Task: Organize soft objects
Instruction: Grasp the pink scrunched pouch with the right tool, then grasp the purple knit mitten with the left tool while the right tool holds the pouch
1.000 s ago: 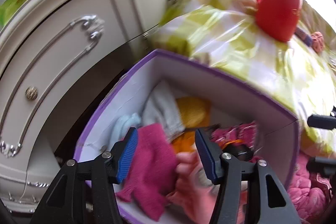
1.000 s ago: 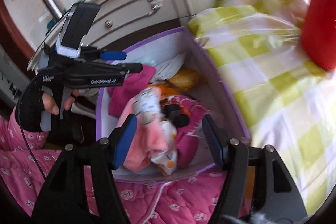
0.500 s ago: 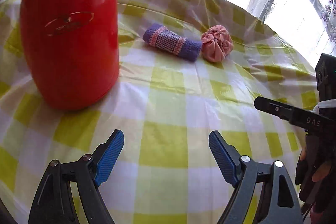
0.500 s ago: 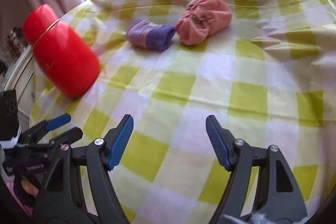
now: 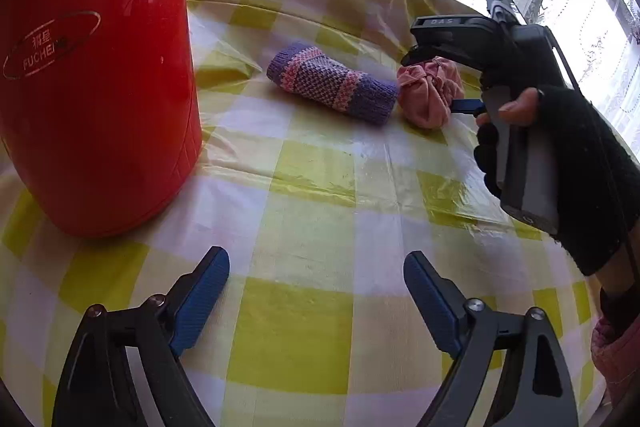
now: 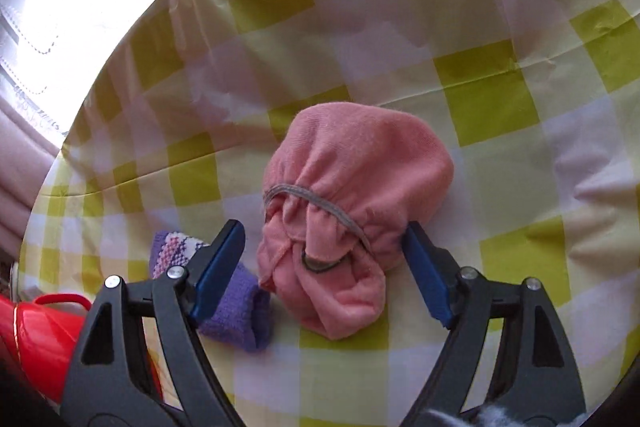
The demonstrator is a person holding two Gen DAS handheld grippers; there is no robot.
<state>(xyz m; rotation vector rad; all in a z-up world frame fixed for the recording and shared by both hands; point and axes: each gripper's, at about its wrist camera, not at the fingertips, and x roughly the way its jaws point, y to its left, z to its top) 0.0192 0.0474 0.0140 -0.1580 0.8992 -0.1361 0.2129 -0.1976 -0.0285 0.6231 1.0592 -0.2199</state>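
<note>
One pink bundle (image 6: 352,223) lies between the right hand-held gripper's (image 6: 324,263) just-widened, unclamped jaws.

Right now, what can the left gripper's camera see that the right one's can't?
Only the left view shows the gloved hand holding the right gripper, the red jug's gold label, and the empty, open left gripper. Only the right view shows the right gripper open around the pink bundle, and its grey band. Both show the bundle, purple knit roll, jug and checked tablecloth.

knit roll (image 5: 334,85) sits mid surface (image 5: 312,211); the jug (image 5: 96,67) is well off to its left, and the bunched cloth ball (image 5: 430,93) touches its right end.
</note>
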